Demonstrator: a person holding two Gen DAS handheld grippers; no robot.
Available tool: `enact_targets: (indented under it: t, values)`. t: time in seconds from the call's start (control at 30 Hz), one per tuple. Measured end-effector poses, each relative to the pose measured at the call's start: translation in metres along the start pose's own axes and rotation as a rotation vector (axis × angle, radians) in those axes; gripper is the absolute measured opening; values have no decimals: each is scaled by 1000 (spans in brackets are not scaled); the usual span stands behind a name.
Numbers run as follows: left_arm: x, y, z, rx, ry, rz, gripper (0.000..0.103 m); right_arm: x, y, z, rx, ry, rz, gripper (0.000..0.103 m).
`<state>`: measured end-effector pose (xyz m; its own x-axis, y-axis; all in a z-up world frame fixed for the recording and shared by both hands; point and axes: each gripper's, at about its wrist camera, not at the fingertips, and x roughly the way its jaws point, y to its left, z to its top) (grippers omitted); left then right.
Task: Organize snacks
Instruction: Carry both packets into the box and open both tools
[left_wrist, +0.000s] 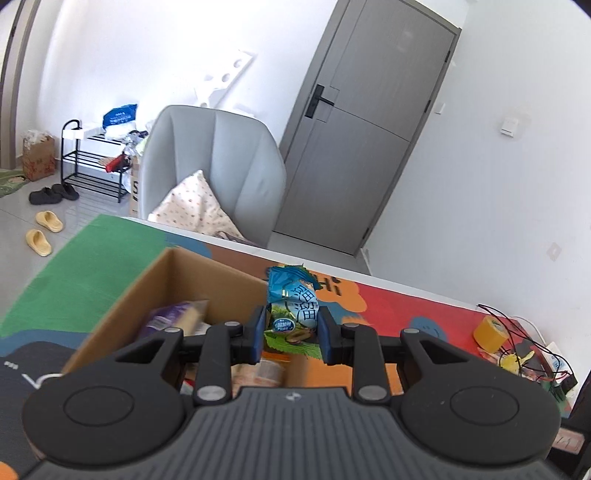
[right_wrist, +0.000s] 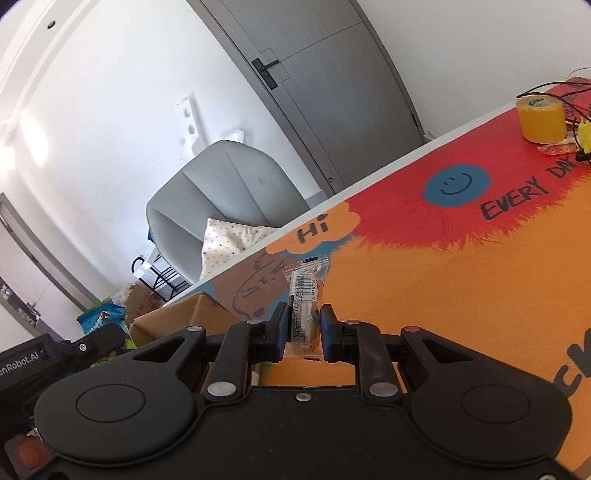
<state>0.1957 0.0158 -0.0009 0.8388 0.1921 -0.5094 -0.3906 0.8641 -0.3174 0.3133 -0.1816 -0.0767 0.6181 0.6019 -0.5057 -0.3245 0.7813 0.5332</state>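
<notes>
My left gripper (left_wrist: 291, 334) is shut on a blue and green snack packet (left_wrist: 293, 306) and holds it above the right edge of an open cardboard box (left_wrist: 122, 295). The box holds a purple snack pack (left_wrist: 173, 314) and other wrapped snacks, blurred. My right gripper (right_wrist: 303, 330) is shut on a small clear snack sachet with a barcode (right_wrist: 304, 291), held above the colourful table mat. The box corner (right_wrist: 184, 310) shows to its left, with the left gripper and its blue packet (right_wrist: 99, 319) beyond.
The table carries a colourful mat (right_wrist: 461, 277) printed with "Hi" and a smiley. A yellow tape roll (right_wrist: 542, 120) and tangled wires (left_wrist: 524, 350) lie at the far right. A grey armchair (left_wrist: 218, 166) stands behind the table's far edge.
</notes>
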Motion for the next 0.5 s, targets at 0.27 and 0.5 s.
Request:
enact_targets:
  t: [0.27, 0.5]
  values:
    - [-24, 37, 3, -25, -18, 57, 28, -2, 44, -10, -55, 5, 103, 20]
    - [-33, 59, 1, -29, 4, 77, 28, 2, 79, -18, -99, 20, 171, 20]
